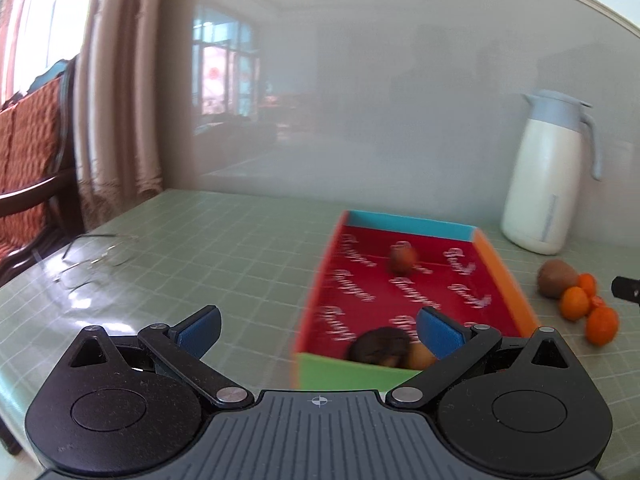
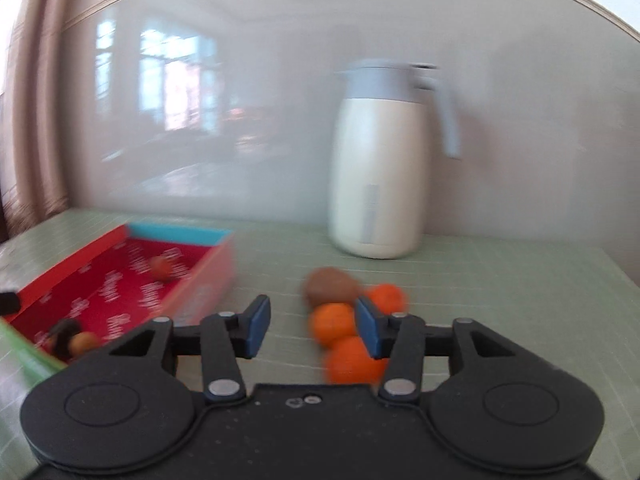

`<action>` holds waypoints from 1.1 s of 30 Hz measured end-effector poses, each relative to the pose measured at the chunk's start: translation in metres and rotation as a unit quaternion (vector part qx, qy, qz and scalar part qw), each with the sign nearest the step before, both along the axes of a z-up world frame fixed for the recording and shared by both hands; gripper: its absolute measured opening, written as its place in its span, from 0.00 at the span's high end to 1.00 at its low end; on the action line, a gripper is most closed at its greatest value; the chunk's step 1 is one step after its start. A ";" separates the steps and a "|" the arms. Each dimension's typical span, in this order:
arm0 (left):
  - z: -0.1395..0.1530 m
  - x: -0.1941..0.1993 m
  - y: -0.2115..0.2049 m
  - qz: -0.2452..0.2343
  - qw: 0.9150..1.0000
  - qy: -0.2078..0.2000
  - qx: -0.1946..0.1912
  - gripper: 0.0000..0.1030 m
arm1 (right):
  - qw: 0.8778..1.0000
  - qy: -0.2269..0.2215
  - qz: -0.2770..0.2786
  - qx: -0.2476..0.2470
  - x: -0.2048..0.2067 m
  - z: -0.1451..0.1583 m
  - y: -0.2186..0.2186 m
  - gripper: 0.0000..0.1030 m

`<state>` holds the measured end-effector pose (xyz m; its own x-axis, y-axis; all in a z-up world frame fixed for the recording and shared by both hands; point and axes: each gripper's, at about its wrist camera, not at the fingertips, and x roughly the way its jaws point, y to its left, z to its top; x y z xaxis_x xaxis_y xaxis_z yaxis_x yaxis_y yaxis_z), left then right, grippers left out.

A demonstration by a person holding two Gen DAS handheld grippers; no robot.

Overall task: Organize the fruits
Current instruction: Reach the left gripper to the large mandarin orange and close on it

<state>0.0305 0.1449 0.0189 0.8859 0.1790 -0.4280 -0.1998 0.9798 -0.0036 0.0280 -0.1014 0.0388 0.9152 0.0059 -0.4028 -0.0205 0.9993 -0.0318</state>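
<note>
Green checked table (image 2: 520,280): 3 oranges (image 2: 334,322) and kiwi (image 2: 330,286) clustered beside colourful box (image 2: 208,276). Right claw (image 2: 308,330) spread, empty, near them; left claw (image 1: 316,326) likewise. Probably light, round, roll-prone; best pinched across widest part.

A green checked table (image 1: 240,240) is seen. On it are set a bright box (image 1: 504,272), a white jug (image 1: 540,176), a kiwi (image 1: 556,278), some oranges (image 1: 574,303) and thin glasses (image 1: 96,260).
</note>
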 end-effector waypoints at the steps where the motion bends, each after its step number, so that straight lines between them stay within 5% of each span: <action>1: 0.001 0.001 -0.007 -0.006 1.000 -0.001 0.003 0.00 | 1.000 -0.001 -0.010 0.007 -0.001 0.001 -0.010 0.53; 19: 0.002 0.012 -0.149 -0.162 0.986 -0.016 0.028 0.00 | 0.995 -0.010 -0.096 0.010 -0.025 0.002 -0.108 0.45; 33: -0.012 0.041 -0.218 -0.193 0.981 0.021 0.029 0.01 | 0.988 0.005 -0.153 0.006 -0.032 -0.006 -0.161 0.44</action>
